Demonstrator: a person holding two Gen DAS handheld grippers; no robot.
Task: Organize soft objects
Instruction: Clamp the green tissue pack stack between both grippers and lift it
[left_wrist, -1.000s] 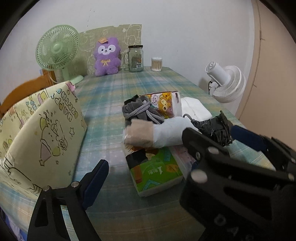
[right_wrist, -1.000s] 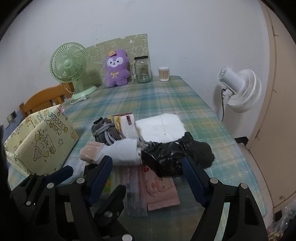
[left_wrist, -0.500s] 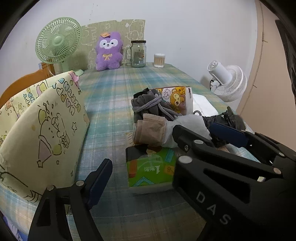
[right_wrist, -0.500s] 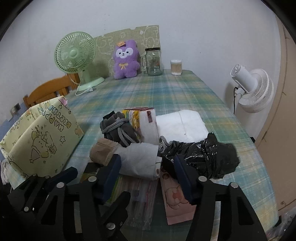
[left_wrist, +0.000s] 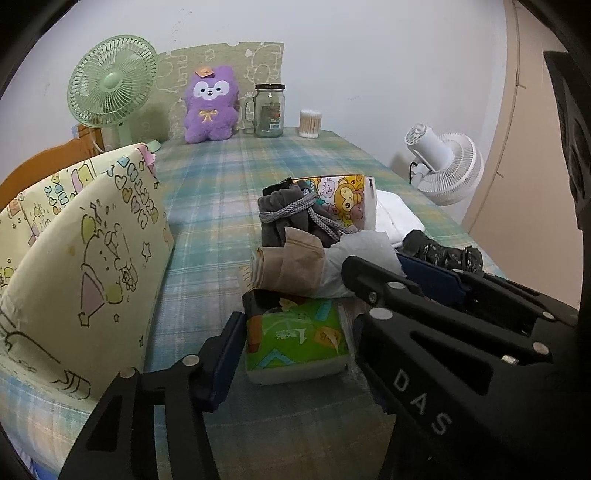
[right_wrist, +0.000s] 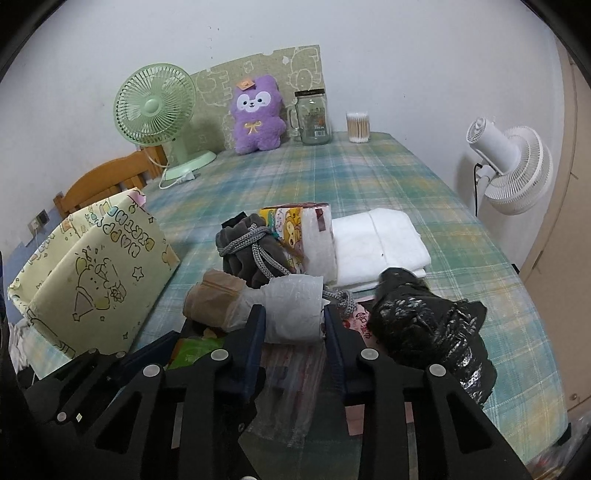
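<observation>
Left wrist view: the left gripper (left_wrist: 291, 336) occupies the lower frame with its jaws spread wide; the green tissue pack (left_wrist: 297, 339) lies between them, untouched as far as can be seen. Just above the pack, at centre, lies the white-and-beige bundle (left_wrist: 321, 264), with the grey drawstring pouch (left_wrist: 291, 218) and the cartoon-print pack (left_wrist: 345, 201) behind it. The right gripper's black body (left_wrist: 461, 332) crosses the lower right. A yellow printed box (left_wrist: 81, 266) fills the left side.

Right wrist view: the right gripper (right_wrist: 293, 332) sits at lower centre, its jaws narrowed about the white end of the bundle (right_wrist: 291, 308) and pressing on both sides. A crumpled black bag (right_wrist: 428, 328) lies to the right, a folded white cloth (right_wrist: 376, 247) above it. At the far edge of the plaid table (right_wrist: 369, 173), in the upper frame, stand a green fan (right_wrist: 155, 107), a purple plush (right_wrist: 256, 114) and a glass jar (right_wrist: 314, 118).
</observation>
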